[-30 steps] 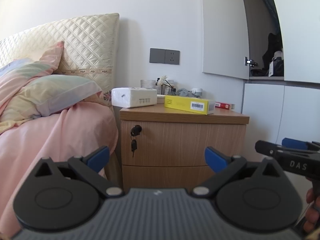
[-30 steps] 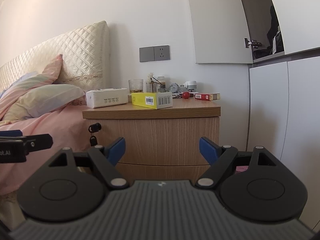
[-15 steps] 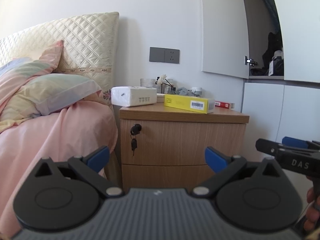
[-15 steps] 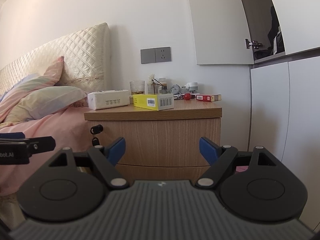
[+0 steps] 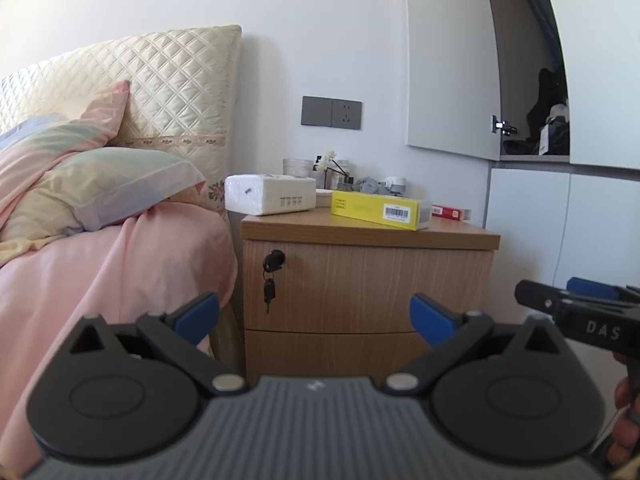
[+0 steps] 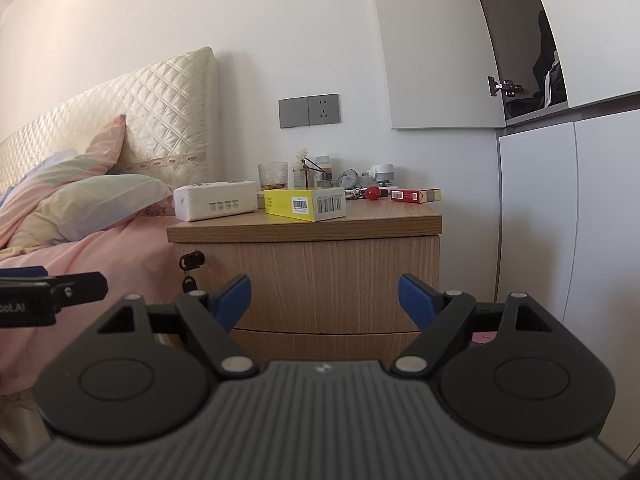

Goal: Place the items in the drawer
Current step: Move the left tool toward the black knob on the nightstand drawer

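A wooden nightstand (image 5: 368, 284) (image 6: 312, 276) stands beside the bed, its two drawers shut, with a key (image 5: 269, 290) hanging in the top drawer's lock. On top lie a white tissue pack (image 5: 270, 193) (image 6: 216, 200), a yellow box (image 5: 380, 210) (image 6: 306, 204) and a red box (image 5: 452, 212) (image 6: 414, 195). My left gripper (image 5: 314, 314) is open and empty, short of the drawers. My right gripper (image 6: 324, 294) is open and empty, also short of them.
A bed with a pink cover (image 5: 100, 272) and pillows is to the left. White cabinets (image 6: 560, 220) stand to the right. A glass, small bottles and a red ball (image 6: 374, 192) sit at the back of the nightstand top.
The right gripper has drifted slightly closer to the nightstand. The left gripper has barely moved.
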